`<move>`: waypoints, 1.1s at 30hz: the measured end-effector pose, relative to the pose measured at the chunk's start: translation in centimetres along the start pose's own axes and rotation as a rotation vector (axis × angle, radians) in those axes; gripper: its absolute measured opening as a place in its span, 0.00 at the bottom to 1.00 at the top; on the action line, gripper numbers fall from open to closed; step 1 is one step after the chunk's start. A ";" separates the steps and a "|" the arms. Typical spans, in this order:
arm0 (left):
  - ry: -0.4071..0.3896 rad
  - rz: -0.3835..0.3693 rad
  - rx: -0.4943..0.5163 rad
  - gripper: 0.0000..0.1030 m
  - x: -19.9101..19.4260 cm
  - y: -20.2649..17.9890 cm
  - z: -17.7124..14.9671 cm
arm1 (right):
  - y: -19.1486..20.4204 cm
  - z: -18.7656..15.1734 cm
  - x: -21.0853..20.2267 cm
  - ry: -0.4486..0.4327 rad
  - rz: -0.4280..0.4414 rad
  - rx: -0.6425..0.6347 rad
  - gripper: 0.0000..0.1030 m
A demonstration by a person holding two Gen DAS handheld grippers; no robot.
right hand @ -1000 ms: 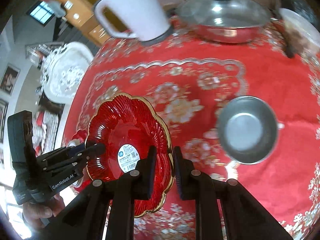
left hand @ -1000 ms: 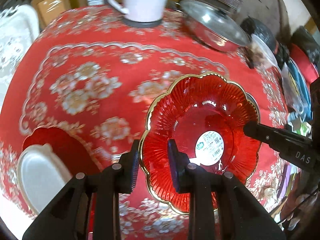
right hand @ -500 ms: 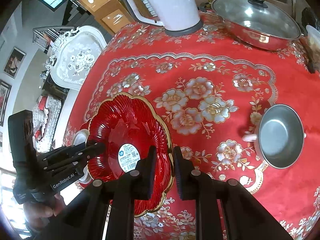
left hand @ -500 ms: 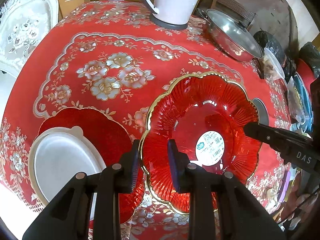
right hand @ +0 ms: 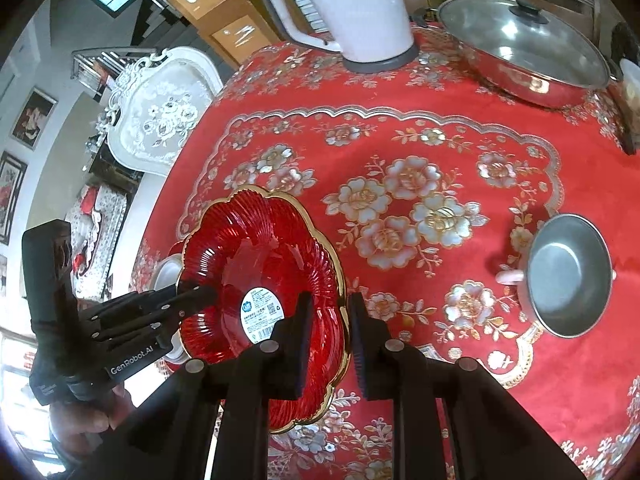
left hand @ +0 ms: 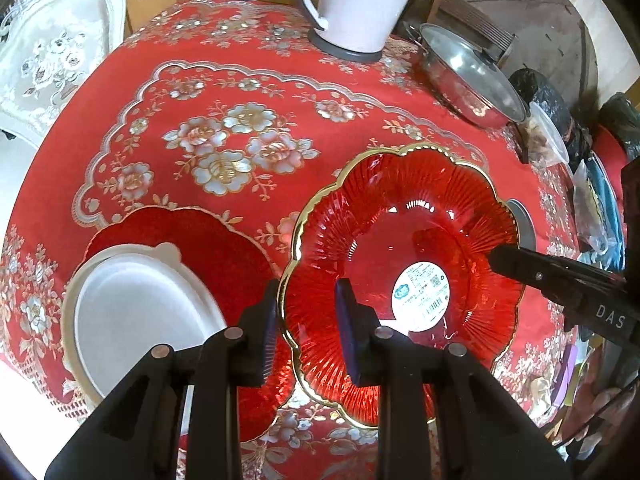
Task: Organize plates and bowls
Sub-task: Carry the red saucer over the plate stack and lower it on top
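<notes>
Left wrist view: the left gripper [left hand: 308,320] straddles the near gold-trimmed rim of a scalloped red glass bowl [left hand: 404,248], one finger outside the rim, the other inside, both closed on the edge. The bowl is held above a round table draped in a red floral tablecloth [left hand: 224,128]. A white barcode sticker [left hand: 422,296] shows at the bowl's centre. From the right, the right gripper [left hand: 504,258] reaches in and clasps the bowl's opposite rim. To the left of the bowl lies a red scalloped plate [left hand: 224,256] with a white oval dish [left hand: 136,312] resting on it. At the table's far side stand a white kettle [left hand: 356,4] and a lidded steel pan [left hand: 472,76].

Right wrist view: the right gripper [right hand: 326,328] pinches the bowl's [right hand: 260,264] rim between its two fingers, one inside the bowl and one outside. Across the bowl, the left gripper [right hand: 200,294], lettered "GenRobot.AI", grasps the far rim, a person's hand [right hand: 84,416] wrapped around its handle. The bowl hangs tilted over the table's left edge, with the white dish [right hand: 166,274] partly visible beneath it. A small steel bowl [right hand: 568,276] sits well apart to the right on the cloth [right hand: 400,152]; the kettle [right hand: 344,8] and the lidded pan [right hand: 524,48] stand at the back.
</notes>
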State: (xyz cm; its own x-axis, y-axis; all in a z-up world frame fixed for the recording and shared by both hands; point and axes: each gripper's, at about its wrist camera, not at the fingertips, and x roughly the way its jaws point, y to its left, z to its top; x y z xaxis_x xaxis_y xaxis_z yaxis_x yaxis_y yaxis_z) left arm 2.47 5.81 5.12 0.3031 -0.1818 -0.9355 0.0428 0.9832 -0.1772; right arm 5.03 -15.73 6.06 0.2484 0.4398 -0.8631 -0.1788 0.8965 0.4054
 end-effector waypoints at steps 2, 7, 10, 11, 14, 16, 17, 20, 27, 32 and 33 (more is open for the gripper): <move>-0.005 0.007 -0.013 0.24 -0.3 0.6 -0.1 | 0.6 0.2 0.3 0.007 0.004 -0.012 0.19; -0.011 0.023 -0.052 0.24 -1.3 2.7 -0.5 | 3.0 0.7 1.1 0.019 0.026 -0.056 0.21; -0.018 0.051 -0.078 0.24 -1.9 4.5 -0.8 | 5.1 1.2 1.8 0.029 0.038 -0.096 0.21; -0.020 0.057 -0.086 0.24 -2.0 5.1 -0.9 | 5.8 1.3 2.1 0.034 0.042 -0.108 0.21; -0.026 0.080 -0.122 0.24 -2.7 7.0 -1.3 | 7.8 1.4 3.2 0.050 0.057 -0.141 0.21; -0.028 0.100 -0.147 0.24 -3.0 8.4 -1.7 | 9.1 1.4 4.2 0.069 0.071 -0.159 0.21; -0.027 0.106 -0.157 0.24 -3.1 9.0 -1.9 | 9.5 1.3 4.7 0.078 0.077 -0.165 0.21; -0.018 0.123 -0.191 0.24 -3.2 11.0 -2.8 | 11.1 1.0 6.1 0.107 0.093 -0.186 0.21; 0.001 0.146 -0.256 0.24 -2.9 14.1 -4.5 | 13.9 0.1 9.6 0.177 0.104 -0.225 0.21; 0.012 0.150 -0.282 0.24 -2.5 15.4 -4.9 | 14.8 -0.3 11.4 0.206 0.099 -0.236 0.21; 0.013 0.150 -0.285 0.24 -2.4 15.6 -4.9 | 14.9 -0.3 11.5 0.209 0.098 -0.236 0.21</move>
State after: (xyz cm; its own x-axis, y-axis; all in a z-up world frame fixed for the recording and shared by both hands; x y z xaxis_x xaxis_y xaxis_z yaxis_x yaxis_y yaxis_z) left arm -2.29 21.51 3.08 0.2734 -0.0375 -0.9612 -0.2705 0.9559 -0.1143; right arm 4.97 2.69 2.06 0.0228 0.4812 -0.8763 -0.4142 0.8023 0.4298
